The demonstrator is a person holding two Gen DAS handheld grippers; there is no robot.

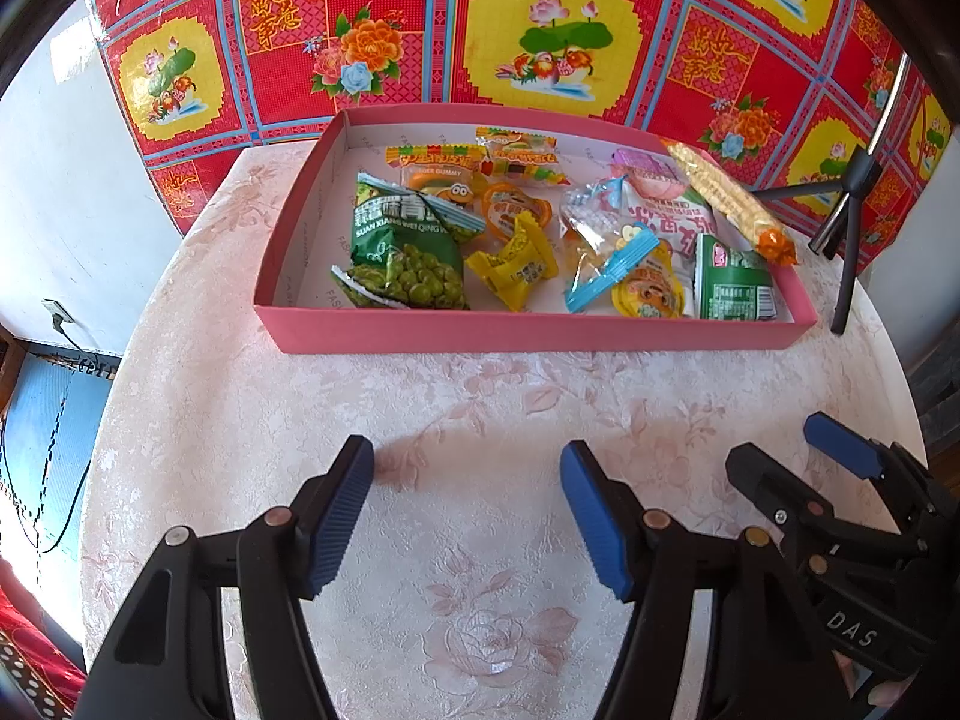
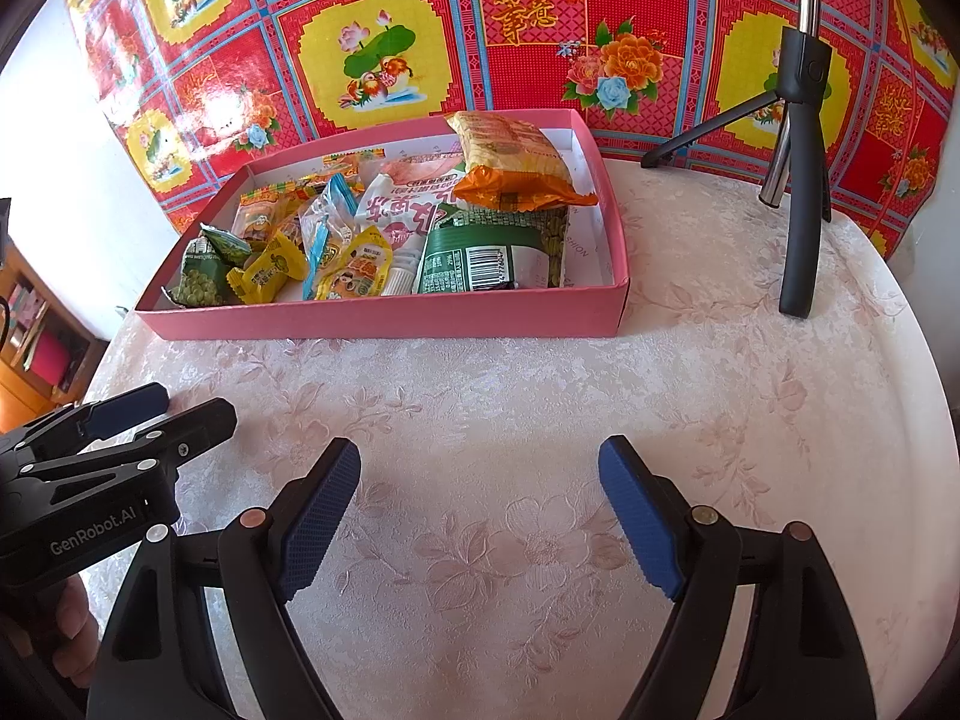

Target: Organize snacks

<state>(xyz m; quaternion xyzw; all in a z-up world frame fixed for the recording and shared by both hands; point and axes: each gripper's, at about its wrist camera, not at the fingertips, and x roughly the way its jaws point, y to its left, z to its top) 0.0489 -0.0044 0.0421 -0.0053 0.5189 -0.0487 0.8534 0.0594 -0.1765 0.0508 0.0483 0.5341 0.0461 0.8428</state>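
A pink shallow box point(image 1: 540, 333) point(image 2: 384, 318) stands at the far side of the table and holds several snack packets. Among them are green pea bags point(image 1: 402, 252) point(image 2: 207, 273), yellow candies point(image 1: 516, 261) point(image 2: 270, 273), a green packet with a barcode point(image 1: 735, 285) point(image 2: 480, 261) and an orange noodle pack point(image 1: 729, 201) point(image 2: 516, 159) leaning on the right rim. My left gripper point(image 1: 468, 468) is open and empty above the bare cloth in front of the box. My right gripper point(image 2: 480, 468) is open and empty beside it, and also shows in the left wrist view point(image 1: 792, 450).
The round table has a pale floral cloth point(image 1: 480, 396) point(image 2: 540, 372). A black tripod point(image 1: 846, 228) point(image 2: 801, 180) stands at the right, next to the box. A red and yellow patterned sheet point(image 1: 540, 30) hangs behind. A wall socket point(image 1: 57, 312) is at the left.
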